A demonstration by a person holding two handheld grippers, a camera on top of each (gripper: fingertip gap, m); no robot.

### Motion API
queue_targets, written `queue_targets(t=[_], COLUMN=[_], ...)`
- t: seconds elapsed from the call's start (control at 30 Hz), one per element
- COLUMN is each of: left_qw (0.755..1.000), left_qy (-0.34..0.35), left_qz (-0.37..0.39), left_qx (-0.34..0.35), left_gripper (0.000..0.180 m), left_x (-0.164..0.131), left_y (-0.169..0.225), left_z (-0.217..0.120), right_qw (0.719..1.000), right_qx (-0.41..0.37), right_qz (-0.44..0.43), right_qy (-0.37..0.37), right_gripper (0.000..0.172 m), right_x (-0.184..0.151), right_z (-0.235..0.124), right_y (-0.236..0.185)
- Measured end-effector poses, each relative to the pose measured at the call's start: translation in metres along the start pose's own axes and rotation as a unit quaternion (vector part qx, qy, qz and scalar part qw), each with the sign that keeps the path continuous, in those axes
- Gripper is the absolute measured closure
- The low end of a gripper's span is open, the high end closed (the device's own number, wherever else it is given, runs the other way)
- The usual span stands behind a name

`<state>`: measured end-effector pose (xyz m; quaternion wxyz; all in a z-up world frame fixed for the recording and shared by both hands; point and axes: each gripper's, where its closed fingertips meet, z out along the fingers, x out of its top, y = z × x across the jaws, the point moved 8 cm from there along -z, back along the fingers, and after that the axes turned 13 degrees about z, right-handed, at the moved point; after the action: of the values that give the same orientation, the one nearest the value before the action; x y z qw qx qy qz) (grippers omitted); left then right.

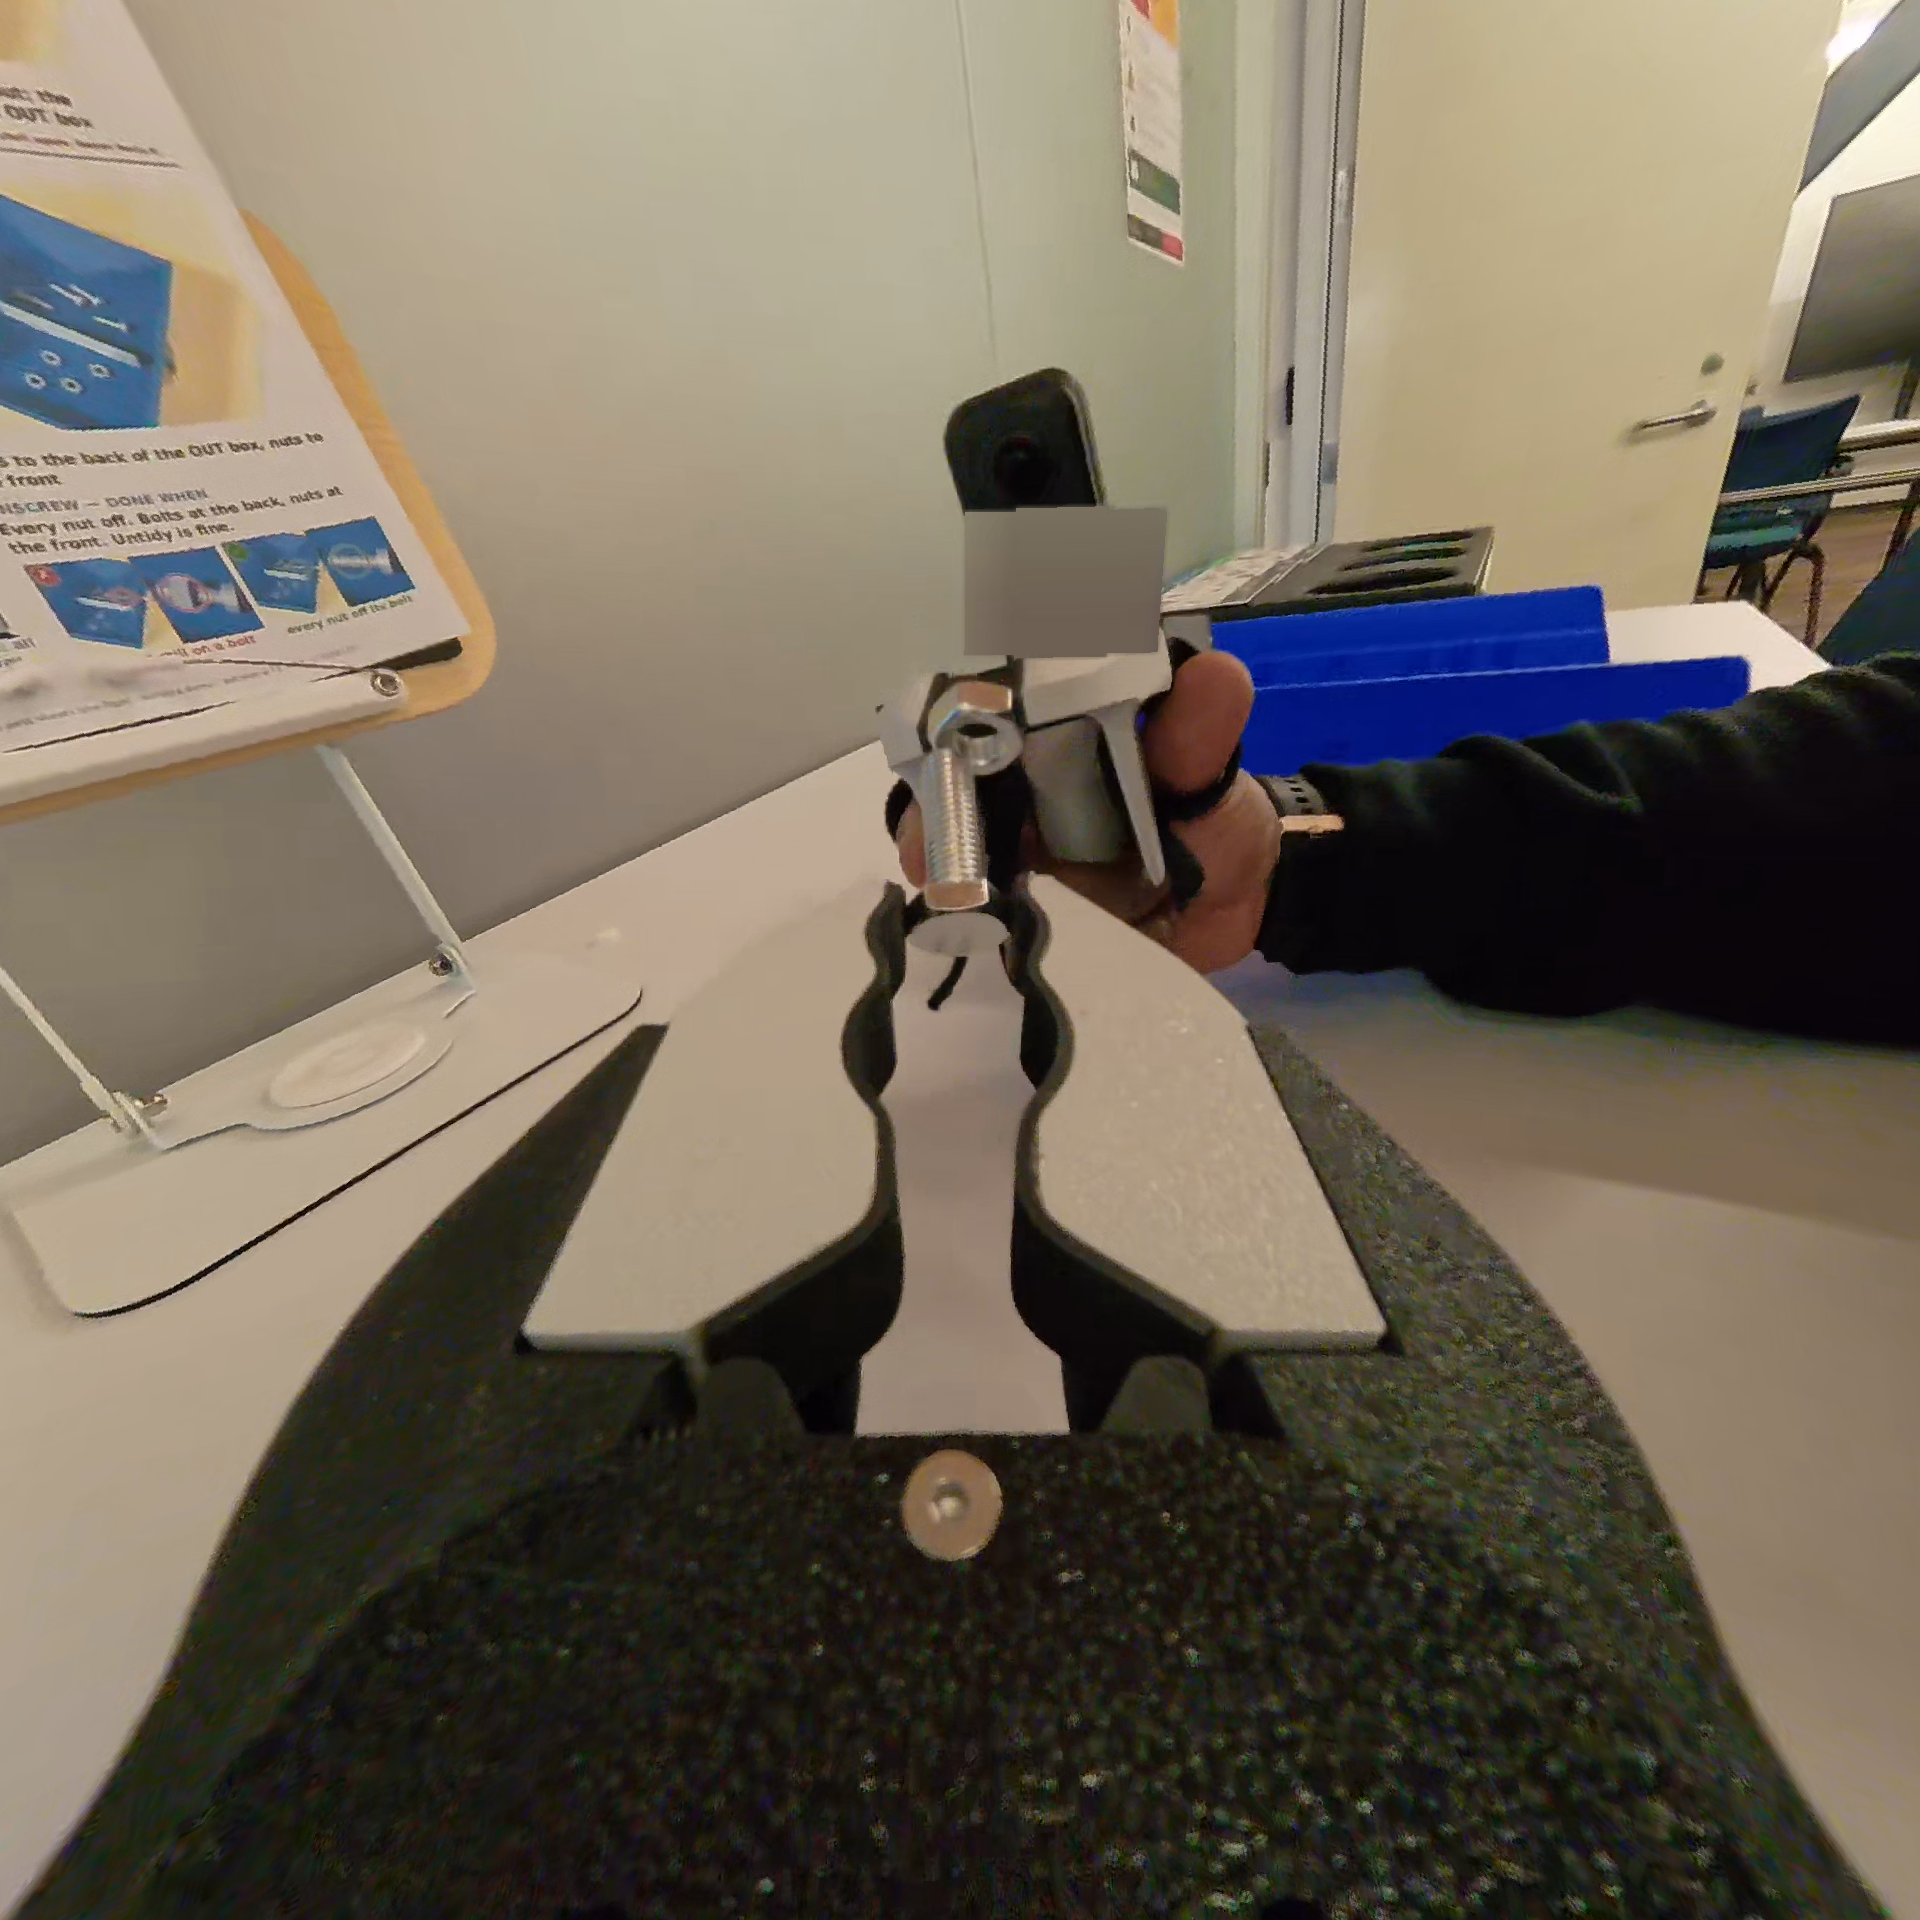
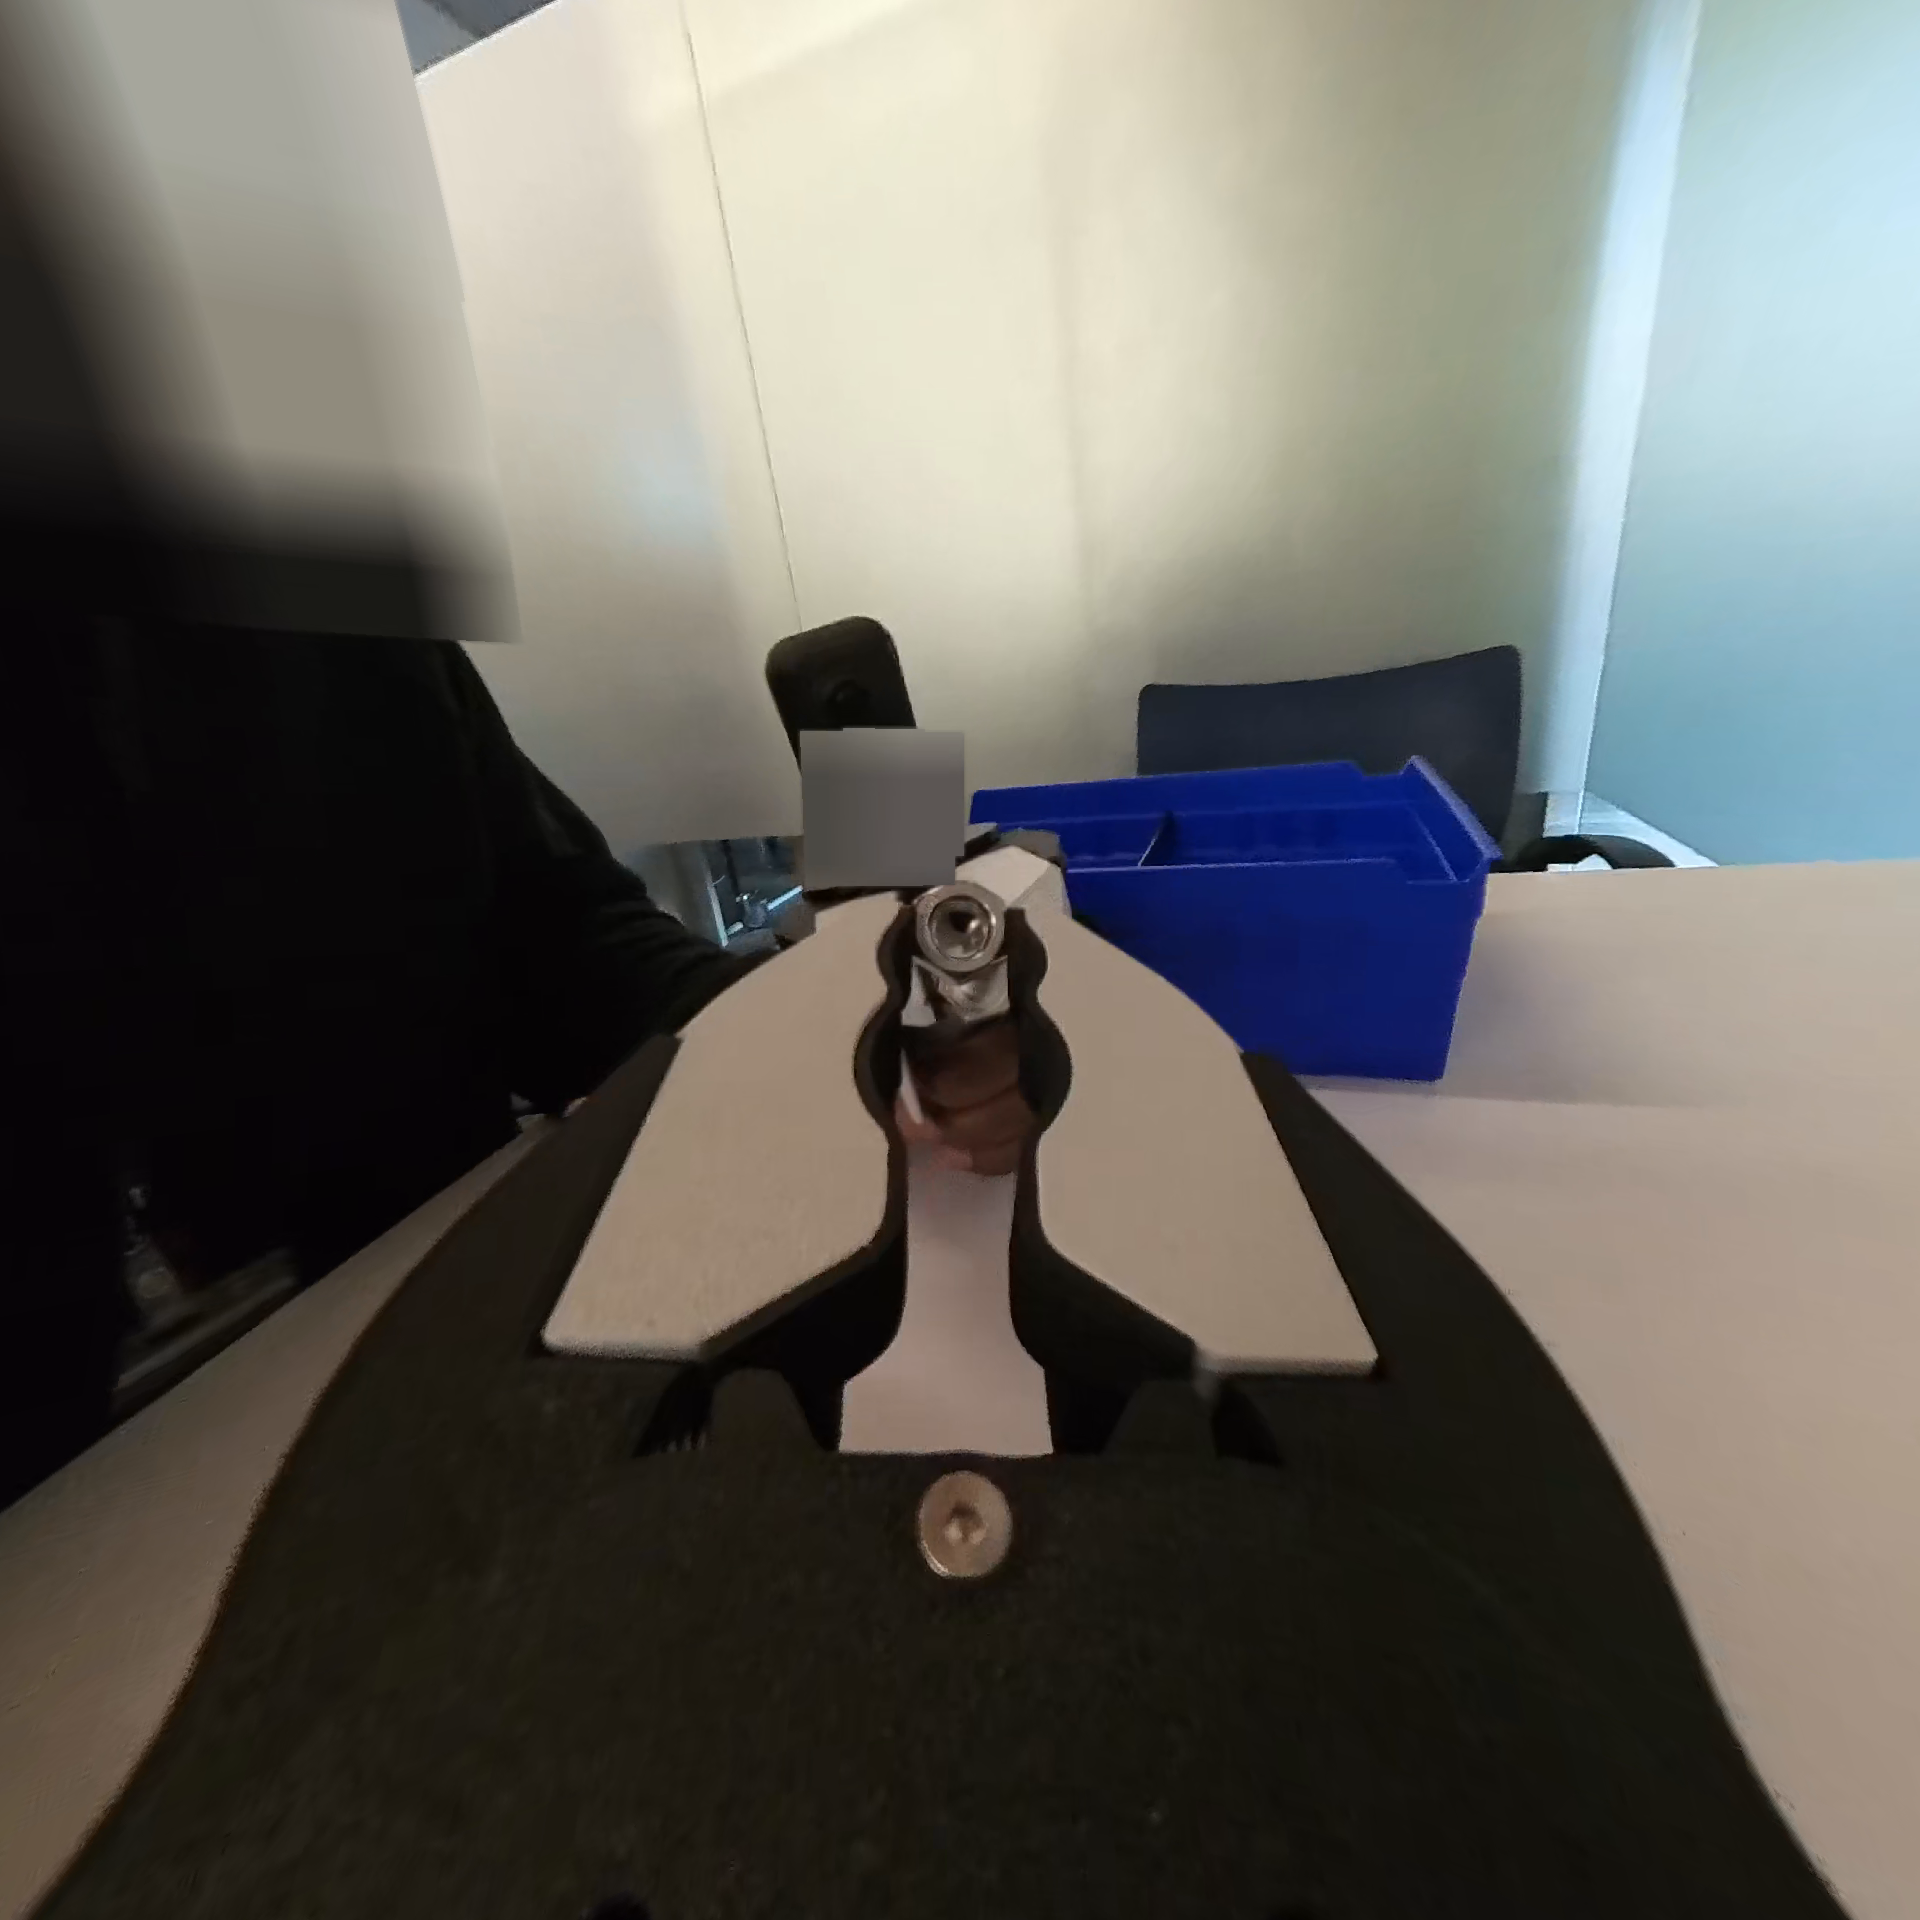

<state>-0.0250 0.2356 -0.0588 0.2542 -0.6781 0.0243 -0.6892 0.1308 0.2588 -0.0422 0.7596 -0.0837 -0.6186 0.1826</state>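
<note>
The left hand-held gripper (image 1: 954, 925) is clenched on the hexagonal head of a silver threaded steel bolt (image 1: 953, 821), its black wavy fingertips (image 1: 883, 935) pressing the head from both sides while the shank rises away from them. At the far end of the shank sits a silver hex nut (image 1: 977, 717), and the right hand-held gripper (image 2: 958, 935) is clamped around that nut, seen in its own view end-on with the bore facing the camera and the dark pads (image 2: 891, 951) tight on its flats. So the bolt and nut hang in the air between the two tools, above the white surface (image 1: 1558, 1122). A hand (image 1: 1205, 810) in a black sleeve (image 1: 1610, 831) grips the right tool's handle. To the left on the surface stands a white metal stand (image 1: 312, 1081) carrying a wooden board with a printed instruction sheet (image 1: 187, 416). Farther back sits an open blue plastic bin (image 2: 1299, 935) with an inner divider, near the held nut but apart from it. Beyond it are a dark blue chair (image 2: 1330, 717) and pale walls.
</note>
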Motion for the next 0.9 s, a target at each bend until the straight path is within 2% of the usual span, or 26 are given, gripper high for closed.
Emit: queue_targets(t=[0.17, 0.3, 0.53, 0.63, 0.77, 0.9], left_qw=[1.0, 0.999, 1.0, 0.997, 0.978, 0.965], left_qy=[0.023, 0.015, 0.014, -0.007, -0.054, -0.082], left_qz=[-0.007, -0.004, 0.005, 0.065, 0.173, 0.231], left_qx=[-0.019, -0.031, -0.01, 0.038, 0.106, 0.091], left_gripper=[0.162, 0.162, 0.162, 0.162, 0.162, 0.162], left_x=[0.004, 0.004, 0.005, 0.007, 0.011, 0.011], left_y=[-0.001, 0.002, 0.002, 0.0, 0.0, -0.002], left_z=[-0.003, 0.0, 0.0, -0.002, -0.005, -0.01], right_qw=[1.0, 1.0, 1.0, 0.998, 0.985, 0.973], right_qx=[-0.001, 0.013, 0.0, -0.021, -0.031, -0.075], right_qz=[0.002, 0.009, 0.02, 0.062, 0.17, 0.213], right_qy=[-0.001, -0.004, -0.012, -0.017, -0.004, -0.053], right_gripper=[0.155, 0.155, 0.155, 0.155, 0.155, 0.155], right_x=[-0.001, -0.001, 0.001, 0.004, 0.005, 0.004], right_z=[0.0, 0.001, 0.002, 0.006, 0.013, 0.013], right_y=[0.0, -0.002, -0.001, 0.002, 0.005, 0.007])
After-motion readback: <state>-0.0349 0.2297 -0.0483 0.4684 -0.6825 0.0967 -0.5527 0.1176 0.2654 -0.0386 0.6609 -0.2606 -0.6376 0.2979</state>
